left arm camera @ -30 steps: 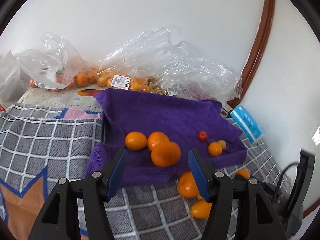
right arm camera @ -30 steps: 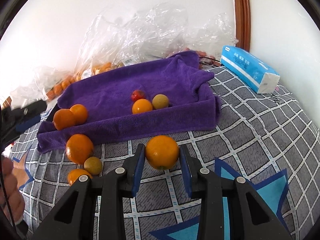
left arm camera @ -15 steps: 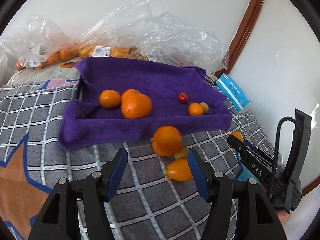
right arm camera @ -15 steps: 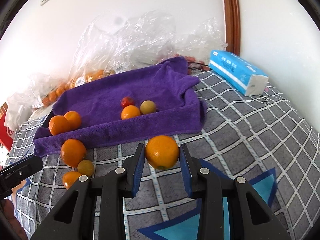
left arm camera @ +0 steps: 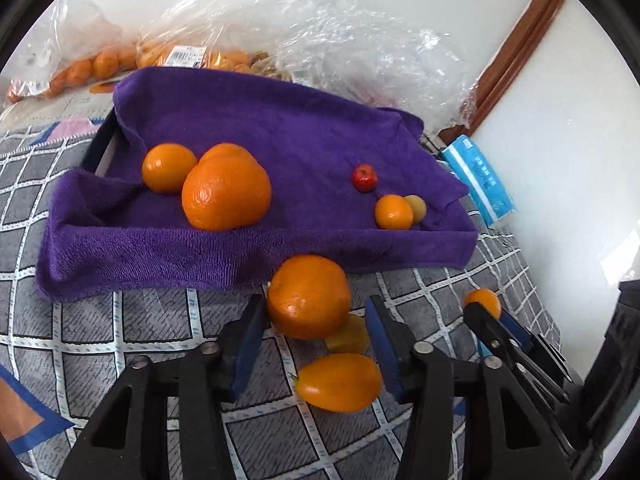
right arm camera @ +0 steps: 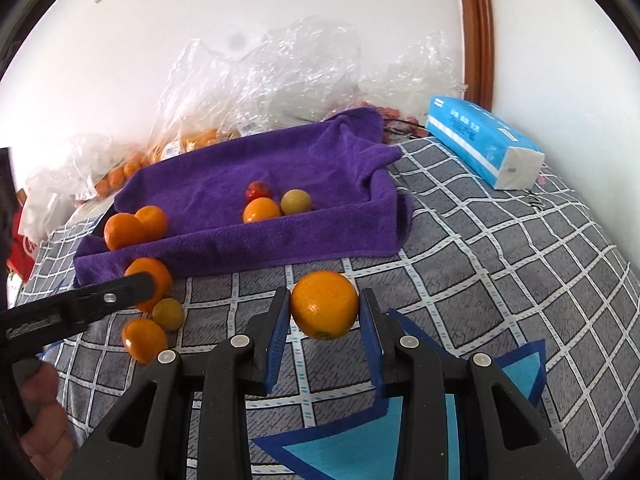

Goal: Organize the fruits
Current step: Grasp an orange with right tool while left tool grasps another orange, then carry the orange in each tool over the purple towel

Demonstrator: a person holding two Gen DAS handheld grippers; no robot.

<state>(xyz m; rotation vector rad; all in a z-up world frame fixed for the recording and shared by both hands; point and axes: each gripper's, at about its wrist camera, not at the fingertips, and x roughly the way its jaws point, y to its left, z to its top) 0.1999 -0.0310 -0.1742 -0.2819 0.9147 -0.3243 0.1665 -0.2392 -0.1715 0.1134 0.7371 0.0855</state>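
Note:
A purple towel-lined tray [left arm camera: 304, 128] [right arm camera: 256, 168] holds a big orange [left arm camera: 226, 194], two smaller oranges, a red fruit [left arm camera: 364, 178], a small orange fruit and a yellowish one. On the checked cloth before it lie an orange [left arm camera: 307, 296], a yellow-green fruit [left arm camera: 348, 338] and an oval orange fruit [left arm camera: 339, 382]. My left gripper [left arm camera: 316, 330] is open, its fingers either side of that loose orange. My right gripper [right arm camera: 324, 316] is shut on an orange [right arm camera: 324, 305], held just above the cloth.
Clear plastic bags of oranges [left arm camera: 280, 40] lie behind the tray against the wall. A blue tissue pack [right arm camera: 484, 140] lies at the right. The left gripper and a hand show at the right wrist view's left edge [right arm camera: 80, 304].
My left gripper has moved down and forward from above the tray to the loose orange in front of it. My right gripper keeps its orange and has drawn back slightly.

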